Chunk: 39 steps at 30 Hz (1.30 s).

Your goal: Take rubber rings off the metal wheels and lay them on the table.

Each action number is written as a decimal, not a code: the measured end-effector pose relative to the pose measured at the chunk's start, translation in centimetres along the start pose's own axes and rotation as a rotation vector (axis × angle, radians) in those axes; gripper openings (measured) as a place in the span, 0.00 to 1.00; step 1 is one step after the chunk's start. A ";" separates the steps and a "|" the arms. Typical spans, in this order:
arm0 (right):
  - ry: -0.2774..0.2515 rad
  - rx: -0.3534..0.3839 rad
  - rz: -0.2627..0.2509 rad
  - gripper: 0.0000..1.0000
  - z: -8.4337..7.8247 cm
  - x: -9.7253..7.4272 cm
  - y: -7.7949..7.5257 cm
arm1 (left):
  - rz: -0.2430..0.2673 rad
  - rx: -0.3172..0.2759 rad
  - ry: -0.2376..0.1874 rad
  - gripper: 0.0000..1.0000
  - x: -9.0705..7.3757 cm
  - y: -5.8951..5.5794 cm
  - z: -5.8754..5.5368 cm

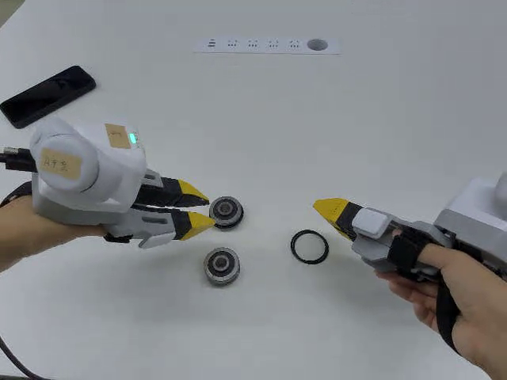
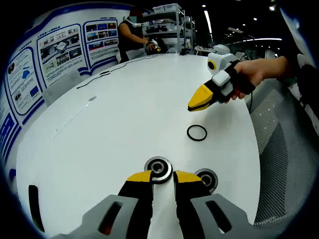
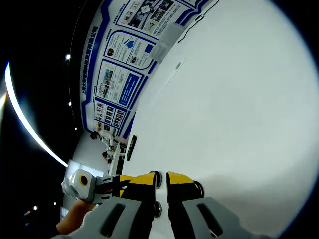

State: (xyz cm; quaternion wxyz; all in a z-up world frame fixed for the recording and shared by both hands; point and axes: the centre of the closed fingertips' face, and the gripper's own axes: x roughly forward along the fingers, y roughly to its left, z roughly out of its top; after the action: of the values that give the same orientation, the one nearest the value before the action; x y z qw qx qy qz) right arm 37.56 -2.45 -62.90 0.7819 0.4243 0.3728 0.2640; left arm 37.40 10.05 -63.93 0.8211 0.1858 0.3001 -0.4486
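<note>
Observed: left gripper (image 1: 200,207) has its jaws a narrow gap apart, holding nothing. Its tips sit just left of the far metal wheel (image 1: 226,211), which lies just beyond the gap in the left gripper view. The near metal wheel (image 1: 222,265) lies close in front of it. One rubber ring (image 1: 309,246) lies flat on the white table (image 1: 261,134), right of both wheels. The right gripper (image 1: 331,209) has its yellow tips together, empty, just beyond the ring. A phone (image 1: 47,95) lies far left and a power strip (image 1: 265,45) at the far centre.

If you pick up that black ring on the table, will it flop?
Probably it sags a bit: the rubber ring is a thin loop. It looks light, being so thin. Lying flat on the table, it likely won't roll away.
</note>
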 end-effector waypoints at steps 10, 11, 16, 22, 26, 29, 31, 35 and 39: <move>0.017 -0.020 0.002 0.09 -0.7 0.6 0.1 | -0.016 0.003 0.007 0.16 1.4 0.0 0.4; 0.019 -0.024 0.002 0.09 -0.7 0.6 0.1 | -0.017 0.003 0.010 0.15 1.4 0.0 0.4; 0.015 -0.025 0.012 0.09 -0.6 0.7 0.5 | -0.020 -0.001 0.014 0.15 1.7 0.0 0.3; 0.022 -0.020 0.016 0.09 -0.9 0.8 0.7 | -0.019 0.007 0.024 0.15 1.9 0.0 0.2; 0.022 -0.016 0.026 0.09 -0.8 0.8 0.9 | -0.026 0.005 0.035 0.15 2.1 -0.1 0.0; 0.022 -0.015 0.024 0.09 -0.8 0.8 0.9 | -0.030 -0.003 0.029 0.14 2.1 -0.2 0.1; 0.021 -0.013 0.022 0.09 -0.8 0.8 0.8 | -0.033 0.002 0.032 0.14 2.0 -0.2 0.0; 0.022 -0.012 0.026 0.09 -0.8 0.9 0.9 | -0.037 0.009 0.040 0.13 1.9 -0.2 0.0; 0.034 -0.012 0.045 0.09 -1.1 1.4 1.5 | -0.043 0.066 0.052 0.12 1.9 -0.4 -0.1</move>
State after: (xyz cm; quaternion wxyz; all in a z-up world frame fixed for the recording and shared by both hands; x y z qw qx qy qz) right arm 37.39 -0.15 -62.49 0.7718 0.4236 0.3747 0.2907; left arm 37.85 8.74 -65.25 0.7966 0.2179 0.3104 -0.4708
